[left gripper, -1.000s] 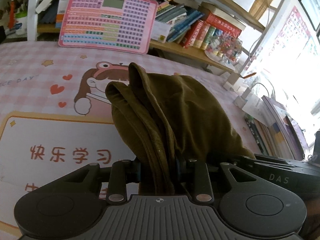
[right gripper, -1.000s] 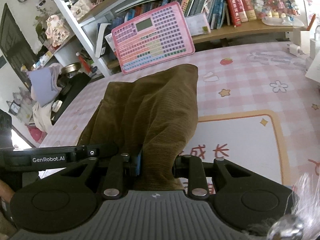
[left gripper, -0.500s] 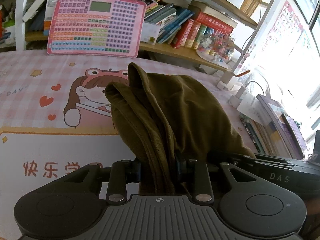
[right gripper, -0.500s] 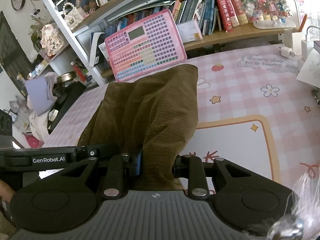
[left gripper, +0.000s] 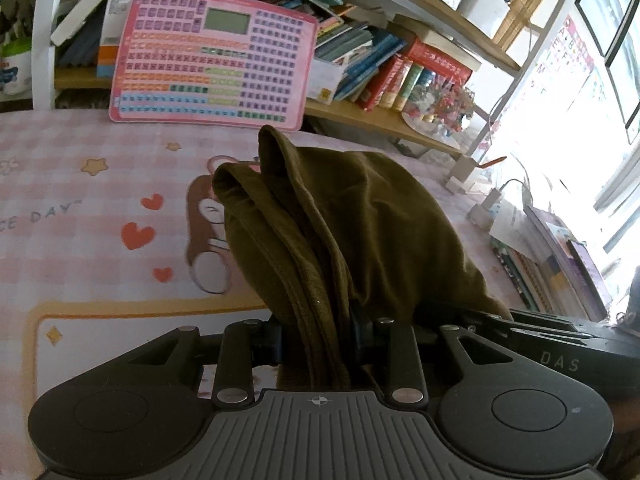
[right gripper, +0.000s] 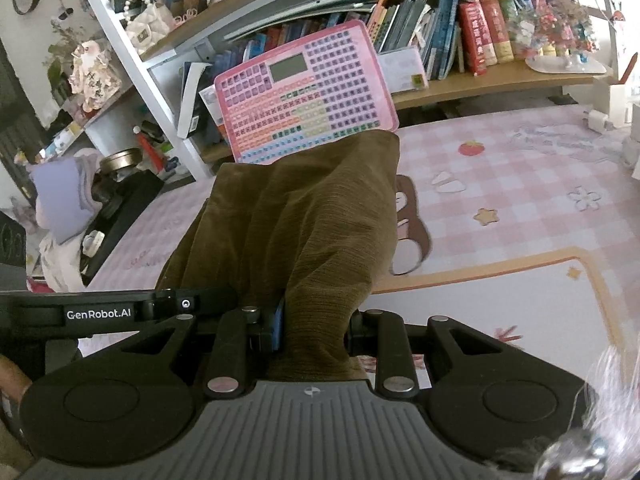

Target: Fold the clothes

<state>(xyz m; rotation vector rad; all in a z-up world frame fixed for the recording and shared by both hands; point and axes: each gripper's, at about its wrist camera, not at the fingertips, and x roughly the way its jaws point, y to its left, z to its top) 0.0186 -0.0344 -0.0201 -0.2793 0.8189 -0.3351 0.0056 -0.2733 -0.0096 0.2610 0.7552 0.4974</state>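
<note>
A: How does the garment lie relative to the pink board?
B: Lifted over the table mat, in front of the board; its long axis runs from the grippers toward the board, far folded end pointing at it.

A: And the grippers?
B: The left gripper pinches bunched folds of the garment; the right gripper pinches the same cloth.
</note>
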